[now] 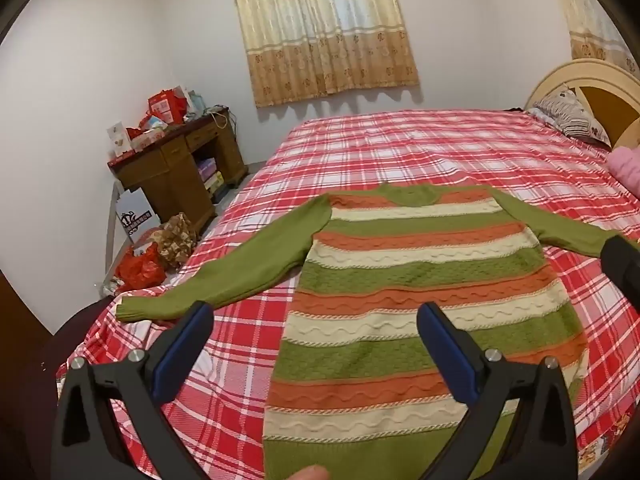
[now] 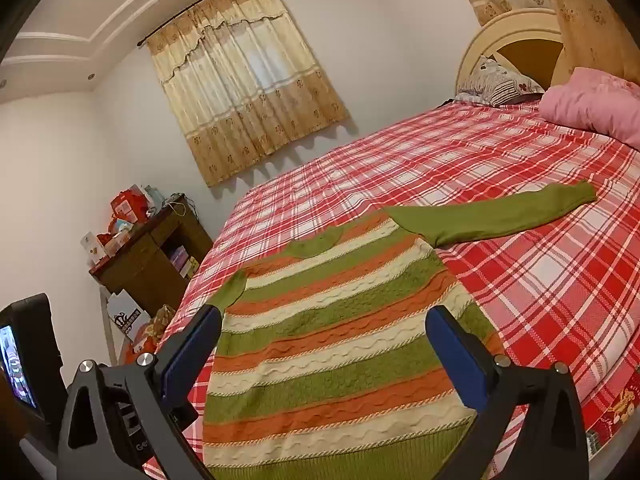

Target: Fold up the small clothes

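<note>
A small knitted sweater (image 1: 420, 280) with green, orange and cream stripes lies flat on the red plaid bed (image 1: 400, 148), hem toward me, both green sleeves spread out. Its left sleeve (image 1: 224, 276) reaches toward the bed's left edge. In the right wrist view the sweater (image 2: 332, 332) shows with its right sleeve (image 2: 492, 216) stretched to the right. My left gripper (image 1: 314, 316) is open and empty above the sweater's left hem side. My right gripper (image 2: 324, 320) is open and empty above the sweater's lower body.
A pink quilt (image 2: 596, 104) and a patterned pillow (image 2: 500, 84) lie at the headboard end. A wooden desk (image 1: 180, 160) with red boxes stands by the wall left of the bed, with bags (image 1: 152, 256) on the floor. The other gripper's body (image 1: 624, 264) shows at the right edge.
</note>
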The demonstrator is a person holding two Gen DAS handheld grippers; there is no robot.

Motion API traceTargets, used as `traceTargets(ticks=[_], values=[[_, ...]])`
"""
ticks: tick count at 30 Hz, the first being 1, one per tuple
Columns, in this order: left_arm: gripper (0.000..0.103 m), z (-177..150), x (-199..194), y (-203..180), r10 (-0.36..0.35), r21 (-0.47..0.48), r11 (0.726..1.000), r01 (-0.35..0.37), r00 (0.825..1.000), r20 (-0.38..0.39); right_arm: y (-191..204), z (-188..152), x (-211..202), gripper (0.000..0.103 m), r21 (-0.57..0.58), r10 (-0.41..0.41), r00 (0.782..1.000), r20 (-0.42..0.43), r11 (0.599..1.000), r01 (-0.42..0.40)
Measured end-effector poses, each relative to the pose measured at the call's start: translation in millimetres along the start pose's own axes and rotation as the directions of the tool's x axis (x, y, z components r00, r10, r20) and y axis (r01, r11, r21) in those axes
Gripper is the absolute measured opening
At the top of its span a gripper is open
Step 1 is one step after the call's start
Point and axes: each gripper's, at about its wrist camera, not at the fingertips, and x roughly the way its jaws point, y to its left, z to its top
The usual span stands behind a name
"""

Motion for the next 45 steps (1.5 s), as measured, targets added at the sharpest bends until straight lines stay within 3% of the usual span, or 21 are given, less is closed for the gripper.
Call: traceTargets(ticks=[4,16,45], values=[[0.103,0,-3,11,-0.003,-0.025,1.000,0.004,1.000,0.031,0,0,-1,0.102,0.001,0.001,1.000,-0.002,1.000,-0.001],[0.103,-4,3,4,-0.017,-0.026,1.000,0.016,1.000,-0.009,1,-5,4,0.102,-0.004,0.003,1.000,-0.018,1.000,-0.003],[0.103,-8,4,4,-0.011,-0.019,1.000,0.011,1.000,-0.017,1,-8,8,0.102,0.011,0.010,0.998,-0.056,1.000,-0.010]])
